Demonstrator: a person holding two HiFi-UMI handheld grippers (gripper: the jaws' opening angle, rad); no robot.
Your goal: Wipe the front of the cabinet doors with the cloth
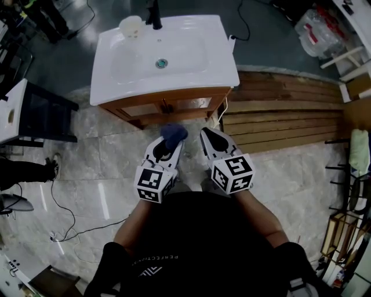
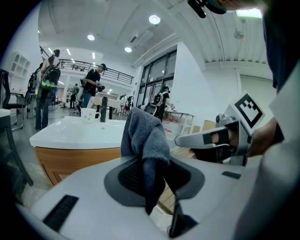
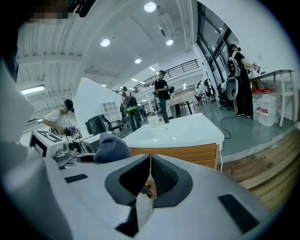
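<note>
The wooden cabinet doors point(image 1: 145, 108) sit under a white sink top point(image 1: 191, 64), straight ahead of me in the head view. My left gripper point(image 1: 169, 141) is shut on a blue-grey cloth point(image 1: 174, 134), which bunches up above the jaws point(image 2: 143, 138). It hovers a short way in front of the doors, apart from them. My right gripper point(image 1: 210, 134) is beside it on the right, jaws shut with nothing between them point(image 3: 150, 176). The cloth point(image 3: 110, 149) and the cabinet front point(image 3: 187, 153) also show in the right gripper view.
A white mug point(image 1: 131, 26) and a black tap point(image 1: 155, 17) stand on the sink top. Wooden planks point(image 1: 284, 110) lie to the right of the cabinet. A black table point(image 1: 40, 113) stands at the left. A cable point(image 1: 64, 209) trails across the marble floor.
</note>
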